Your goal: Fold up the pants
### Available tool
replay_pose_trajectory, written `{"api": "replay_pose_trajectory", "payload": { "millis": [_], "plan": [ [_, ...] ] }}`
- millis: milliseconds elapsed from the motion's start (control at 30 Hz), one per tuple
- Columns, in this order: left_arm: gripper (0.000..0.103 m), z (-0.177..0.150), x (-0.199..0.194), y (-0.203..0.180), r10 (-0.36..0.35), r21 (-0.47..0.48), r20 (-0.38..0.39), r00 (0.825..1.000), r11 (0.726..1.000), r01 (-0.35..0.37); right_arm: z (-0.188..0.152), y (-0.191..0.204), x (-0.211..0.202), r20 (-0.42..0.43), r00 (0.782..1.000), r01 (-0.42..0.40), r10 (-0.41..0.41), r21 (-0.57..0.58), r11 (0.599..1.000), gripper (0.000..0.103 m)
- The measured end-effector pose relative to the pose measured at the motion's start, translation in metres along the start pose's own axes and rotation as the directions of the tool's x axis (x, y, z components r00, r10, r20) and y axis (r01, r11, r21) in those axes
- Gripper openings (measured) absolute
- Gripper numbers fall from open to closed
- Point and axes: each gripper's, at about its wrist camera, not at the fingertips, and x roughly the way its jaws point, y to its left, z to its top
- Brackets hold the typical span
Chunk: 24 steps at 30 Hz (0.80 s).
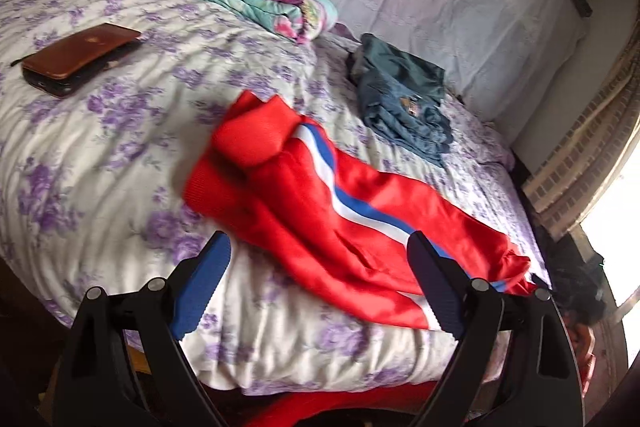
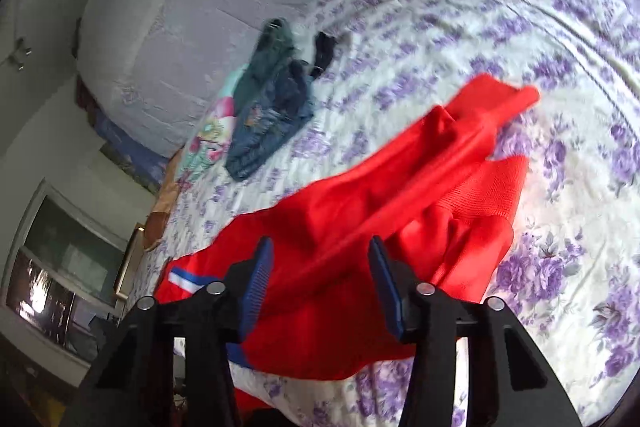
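Red pants (image 1: 320,211) lie on the bed (image 1: 100,147), at 12 o'clock of both gaping, empty tongs: left (image 1: 320,291), right (image 2: 320,291).

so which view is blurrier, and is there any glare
Right wrist view: blurrier, the red pants and the dark blue garment smear with motion. Left wrist view: sharper, the stripe on the pants reads cleanly, but the window at the right edge is blown out white. Both views: fisheye bends the bed into a dome, with dark corners.
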Motion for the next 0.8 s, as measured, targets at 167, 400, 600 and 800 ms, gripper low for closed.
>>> {"api": "replay_pose_trajectory", "payload": {
  "millis": [167,400,600,800],
  "plan": [
    [0.087,0.003,-0.009,0.005,-0.029,-0.04,-0.001,1.0,0.999,0.029,0.008,-0.037,0.036,-0.061,0.998,-0.021,0.034,0.199,0.98,0.047],
    [0.087,0.015,-0.005,0.017,-0.088,-0.113,-0.029,0.996,0.99,0.084,0.004,-0.043,0.029,0.012,0.997,-0.077,0.076,0.213,0.974,0.011],
    [0.087,0.033,0.014,0.031,-0.03,-0.179,-0.038,0.999,0.984,0.023,0.002,-0.034,0.014,0.073,0.994,-0.095,0.085,0.15,0.984,0.007],
    [0.083,0.038,0.017,0.04,-0.022,-0.231,-0.01,1.0,0.973,0.019,-0.001,-0.036,-0.002,0.085,0.99,-0.122,0.111,0.143,0.982,0.006]
  ]
}}
